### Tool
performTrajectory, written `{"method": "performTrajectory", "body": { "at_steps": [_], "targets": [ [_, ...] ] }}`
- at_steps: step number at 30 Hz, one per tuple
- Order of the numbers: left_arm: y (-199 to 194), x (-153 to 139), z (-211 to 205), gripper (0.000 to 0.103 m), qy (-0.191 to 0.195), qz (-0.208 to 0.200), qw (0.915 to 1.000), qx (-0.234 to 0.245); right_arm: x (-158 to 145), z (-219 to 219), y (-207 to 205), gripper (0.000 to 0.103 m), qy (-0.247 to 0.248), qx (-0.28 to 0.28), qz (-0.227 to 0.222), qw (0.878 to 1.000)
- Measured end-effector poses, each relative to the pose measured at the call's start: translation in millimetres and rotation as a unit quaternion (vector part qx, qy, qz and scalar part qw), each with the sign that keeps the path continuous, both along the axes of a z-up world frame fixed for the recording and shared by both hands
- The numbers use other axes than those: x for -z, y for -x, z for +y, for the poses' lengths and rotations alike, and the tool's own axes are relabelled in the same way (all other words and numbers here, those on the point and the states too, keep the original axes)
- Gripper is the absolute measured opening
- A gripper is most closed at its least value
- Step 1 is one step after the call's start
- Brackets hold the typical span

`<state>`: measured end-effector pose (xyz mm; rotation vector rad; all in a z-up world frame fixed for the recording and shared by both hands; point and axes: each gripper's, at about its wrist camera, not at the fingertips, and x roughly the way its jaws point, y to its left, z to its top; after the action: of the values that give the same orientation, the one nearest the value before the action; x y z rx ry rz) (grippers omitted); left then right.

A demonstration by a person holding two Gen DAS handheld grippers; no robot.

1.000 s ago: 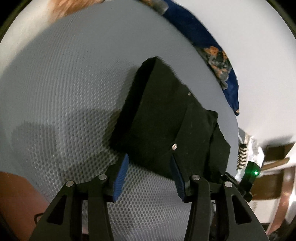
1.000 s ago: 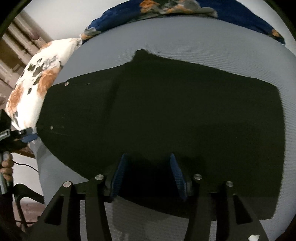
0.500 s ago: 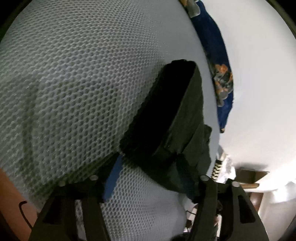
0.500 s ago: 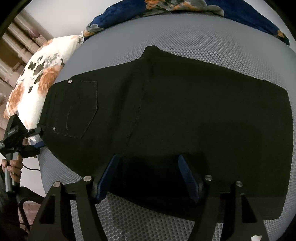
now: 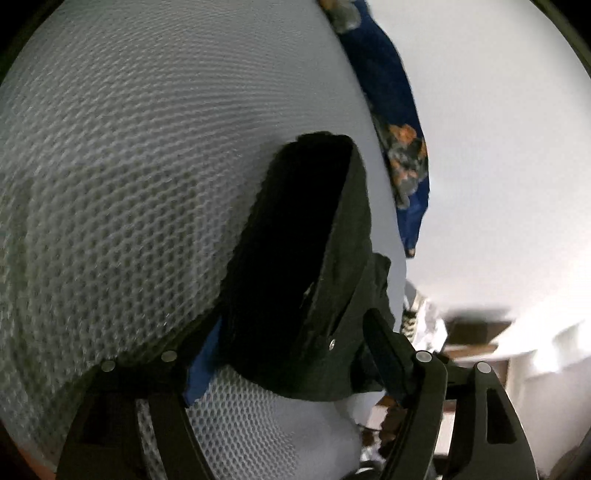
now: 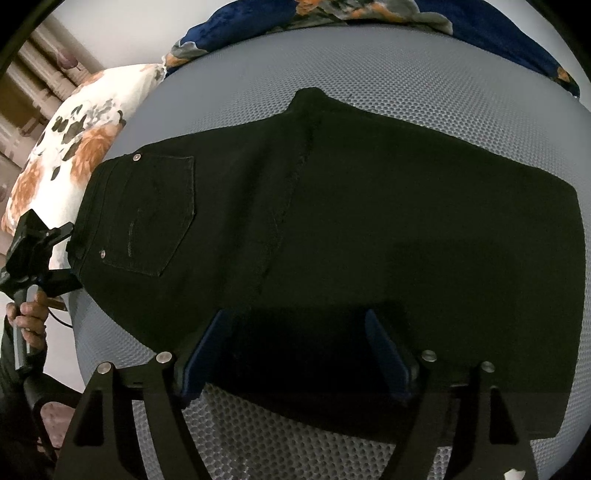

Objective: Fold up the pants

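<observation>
Black pants (image 6: 332, 229) lie folded flat on the grey mesh mattress (image 6: 406, 85), waist and back pocket to the left. My right gripper (image 6: 295, 343) hovers over their near edge. Its jaws are opening, with fabric below and between them but not pinched. In the left wrist view the waist end of the pants (image 5: 295, 258) bulges up between the fingers of my left gripper (image 5: 295, 354). These jaws are opening too, and the pads do not press on the cloth. The right wrist view shows the left gripper (image 6: 37, 251) at the waist edge, held by a hand (image 6: 29, 317).
A floral pillow (image 6: 62, 147) lies past the waist end. A dark blue floral blanket (image 6: 332, 14) runs along the far side of the mattress (image 5: 110, 184), against a white wall (image 5: 498, 129). Wooden furniture (image 5: 472, 332) stands beyond the mattress edge.
Both grippers' jaws have spread wider and let the pants go. The left gripper has dropped lower and tipped toward the waist end. The pants now lie flatter, with the pocket showing.
</observation>
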<state>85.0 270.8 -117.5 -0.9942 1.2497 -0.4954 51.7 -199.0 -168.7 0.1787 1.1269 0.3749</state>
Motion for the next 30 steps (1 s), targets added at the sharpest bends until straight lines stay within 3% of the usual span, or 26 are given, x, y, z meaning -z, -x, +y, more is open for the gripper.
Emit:
{"method": "performTrajectory", "body": {
  "at_steps": [6, 10, 14, 17, 24, 30],
  "targets": [
    [-10, -5, -21, 0.073, -0.019, -0.025, 0.998, 0.054, 1, -4, -2, 0.078, -0.009, 0.004, -0.001, 1.0],
    [-17, -9, -44, 0.067, -0.06, -0.04, 0.9949, 0.072, 2, -5, -1, 0.079, -0.012, 0.005, -0.004, 1.0],
    [-17, -11, -50, 0.036, -0.113, -0.031, 0.9896, 0.084, 1, -7, -2, 0.08, -0.022, 0.008, -0.005, 1.0],
    [-15, -23, -54, 0.028, -0.131, -0.038, 0.987, 0.085, 1, -15, -2, 0.08, -0.042, 0.013, -0.002, 0.999],
    [-8, -77, -84, 0.026, -0.142, -0.095, 0.9817, 0.085, -15, -42, 4, 0.079, -0.063, 0.041, -0.023, 0.997],
    [-6, -119, -129, 0.026, -0.138, -0.145, 0.9751, 0.096, -44, -100, 20, 0.079, -0.077, 0.099, -0.065, 0.99]
  ]
}}
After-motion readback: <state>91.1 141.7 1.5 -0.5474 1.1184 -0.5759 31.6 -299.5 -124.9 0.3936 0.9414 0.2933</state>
